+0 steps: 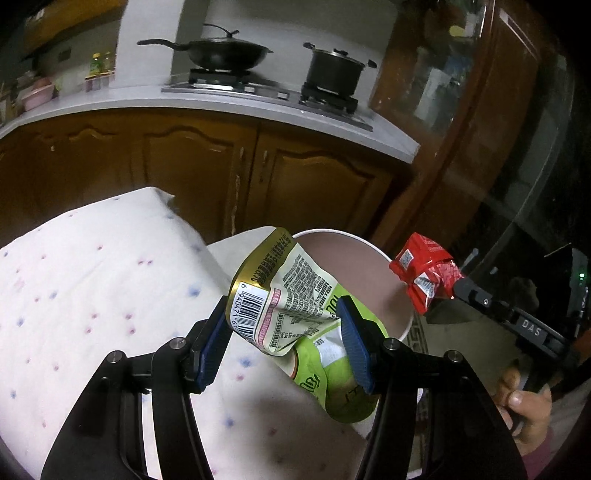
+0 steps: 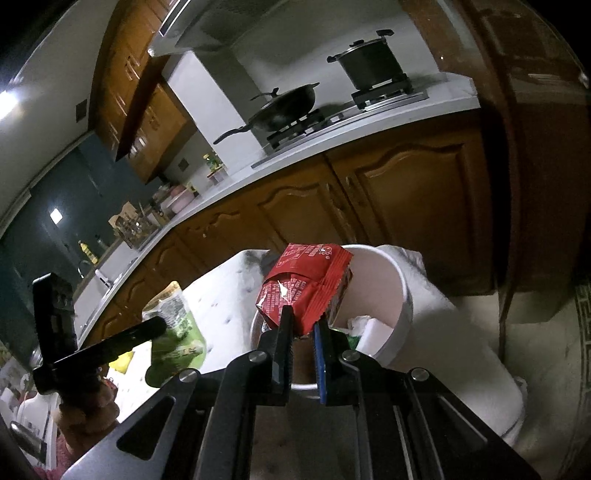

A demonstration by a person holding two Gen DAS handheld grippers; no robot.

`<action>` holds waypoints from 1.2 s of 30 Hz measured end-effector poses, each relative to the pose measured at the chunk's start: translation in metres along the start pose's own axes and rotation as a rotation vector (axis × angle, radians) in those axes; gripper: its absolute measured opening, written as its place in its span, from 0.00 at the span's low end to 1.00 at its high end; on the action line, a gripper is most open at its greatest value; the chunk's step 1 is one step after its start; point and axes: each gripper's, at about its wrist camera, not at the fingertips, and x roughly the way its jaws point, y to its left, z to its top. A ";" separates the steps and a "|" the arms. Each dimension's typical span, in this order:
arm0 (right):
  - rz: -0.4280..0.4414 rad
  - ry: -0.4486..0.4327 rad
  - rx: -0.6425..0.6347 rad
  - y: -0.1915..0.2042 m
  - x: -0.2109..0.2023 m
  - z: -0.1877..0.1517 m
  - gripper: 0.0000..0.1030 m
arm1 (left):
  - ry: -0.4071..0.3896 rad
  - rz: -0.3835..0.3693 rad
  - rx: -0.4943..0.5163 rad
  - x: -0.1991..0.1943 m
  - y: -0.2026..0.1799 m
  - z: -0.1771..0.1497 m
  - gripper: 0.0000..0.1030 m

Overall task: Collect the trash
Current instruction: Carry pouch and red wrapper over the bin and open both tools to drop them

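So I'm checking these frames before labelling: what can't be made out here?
- Bin floor: left wrist view, green packet covers it.
- Bin contents: right wrist view, red wrapper and fingers hide most.
- Wrapper print: too small in both views.

We're in a home kitchen, no doubt about it. Straight ahead runs a pale countertop [image 1: 236, 107] over brown wooden cabinet doors [image 1: 195, 166] with arched panels, and set into it is a gas hob [image 1: 266, 90]. On the left burner sits a black wok [image 1: 221, 53] with a lid and long handle; on the right burner, a dark lidded pot [image 1: 334, 72]. Above, the right-hand view catches a range hood [image 2: 207, 26] and more wooden wall cabinets [image 2: 147, 103]. Further along the counter stand bottles [image 1: 99, 64], a pink container [image 1: 38, 94] and a sink with a tap [image 2: 86, 267]. In the foreground, a table under a dotted cloth [image 1: 92, 280].
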 end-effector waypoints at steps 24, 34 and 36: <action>0.007 0.073 0.024 -0.025 0.036 0.015 0.14 | 0.117 0.021 0.081 0.086 -0.036 0.024 0.58; 0.012 0.068 0.055 -0.030 0.039 0.012 0.32 | 0.131 0.010 0.070 0.088 -0.035 0.019 0.64; 0.012 0.065 0.061 -0.030 0.038 0.012 0.32 | 0.129 0.011 0.072 0.086 -0.035 0.018 0.64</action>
